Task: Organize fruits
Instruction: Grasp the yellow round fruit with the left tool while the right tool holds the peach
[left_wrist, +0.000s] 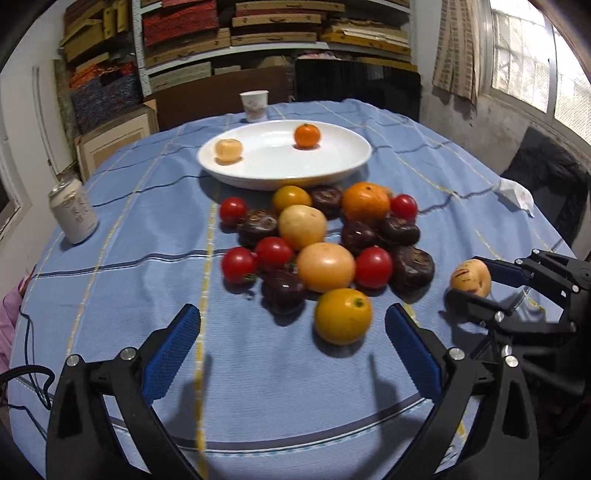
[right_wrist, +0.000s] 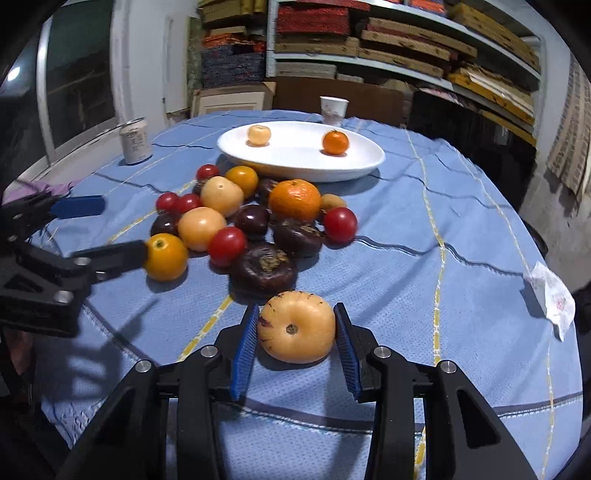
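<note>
Blue-clothed table (right_wrist: 461, 229): a speckled yellow fruit (right_wrist: 297, 326) is clamped between the right gripper (right_wrist: 295, 334) jaws; left gripper (left_wrist: 291, 332) jaws are held apart.

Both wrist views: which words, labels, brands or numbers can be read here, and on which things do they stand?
Nothing can be read with certainty.
Can: dark printed characters, too blurred to read.
Paper cup: faint pattern, no readable text.
Crumpled paper: a pink mark, too small to read.
Plate and fruits: no text.
</note>
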